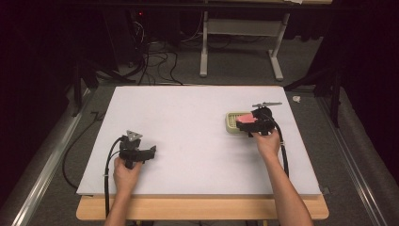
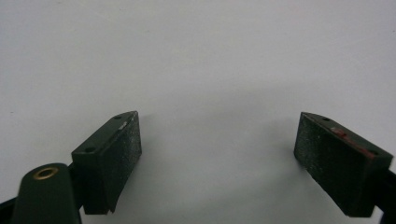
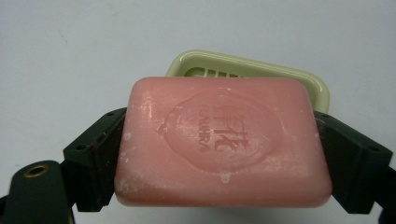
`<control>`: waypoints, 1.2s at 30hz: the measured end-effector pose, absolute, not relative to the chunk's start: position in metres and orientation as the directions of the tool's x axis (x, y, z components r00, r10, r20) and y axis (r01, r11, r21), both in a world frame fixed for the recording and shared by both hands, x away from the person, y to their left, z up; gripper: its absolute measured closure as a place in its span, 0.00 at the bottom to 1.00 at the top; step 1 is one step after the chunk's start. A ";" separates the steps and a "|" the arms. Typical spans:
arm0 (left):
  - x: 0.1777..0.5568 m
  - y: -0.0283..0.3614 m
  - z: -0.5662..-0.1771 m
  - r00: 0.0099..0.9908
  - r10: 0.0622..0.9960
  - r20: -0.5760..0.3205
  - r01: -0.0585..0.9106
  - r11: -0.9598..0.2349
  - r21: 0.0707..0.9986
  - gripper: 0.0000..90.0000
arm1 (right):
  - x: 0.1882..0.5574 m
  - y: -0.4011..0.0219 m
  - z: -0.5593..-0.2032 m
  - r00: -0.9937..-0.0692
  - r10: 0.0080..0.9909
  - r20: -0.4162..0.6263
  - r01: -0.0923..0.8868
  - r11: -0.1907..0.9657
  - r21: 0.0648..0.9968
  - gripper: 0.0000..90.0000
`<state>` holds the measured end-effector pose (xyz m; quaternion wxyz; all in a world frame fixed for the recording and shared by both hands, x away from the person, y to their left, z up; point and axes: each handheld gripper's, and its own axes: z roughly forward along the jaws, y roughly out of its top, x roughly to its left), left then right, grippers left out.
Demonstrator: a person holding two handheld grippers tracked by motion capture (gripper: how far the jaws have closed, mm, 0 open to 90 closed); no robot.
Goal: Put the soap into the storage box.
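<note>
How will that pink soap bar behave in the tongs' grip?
The pink soap bar looks rigid, holding its shape between the right tongs. Its glossy, rounded edges suggest it may slip. Flat and blocky, it is unlikely to roll in the soap dish.

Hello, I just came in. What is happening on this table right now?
A person works at a white table with a gripper in each hand. The right gripper is clamped on a pink bar of soap, holding it by its two ends just in front of a pale green soap dish. The soap is not yet in the dish. The left gripper is open, holds nothing and sits low over bare tabletop, apart from the dish.
</note>
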<state>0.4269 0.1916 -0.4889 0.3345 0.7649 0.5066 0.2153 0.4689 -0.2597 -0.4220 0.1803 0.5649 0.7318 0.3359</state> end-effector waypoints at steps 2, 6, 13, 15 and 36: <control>0.427 0.192 -0.489 0.394 0.919 -0.010 0.631 -0.262 0.730 0.17 | 0.472 -0.258 -0.425 -0.293 0.950 0.106 0.716 0.144 0.683 0.15; 0.427 0.192 -0.489 0.394 0.919 -0.010 0.631 -0.263 0.730 0.17 | 0.478 -0.254 -0.431 -0.286 0.954 0.094 0.726 0.151 0.671 0.15; 0.427 0.192 -0.489 0.394 0.919 -0.010 0.631 -0.263 0.730 0.17 | 0.485 -0.252 -0.438 -0.268 0.959 0.093 0.746 0.146 0.650 0.15; 0.427 0.192 -0.489 0.394 0.919 -0.010 0.631 -0.263 0.730 0.17 | 0.486 -0.252 -0.439 -0.266 0.960 0.094 0.748 0.144 0.648 0.15; 0.427 0.192 -0.489 0.393 0.919 -0.010 0.631 -0.262 0.730 0.17 | 0.501 -0.247 -0.444 -0.238 0.966 0.103 0.775 0.125 0.619 0.15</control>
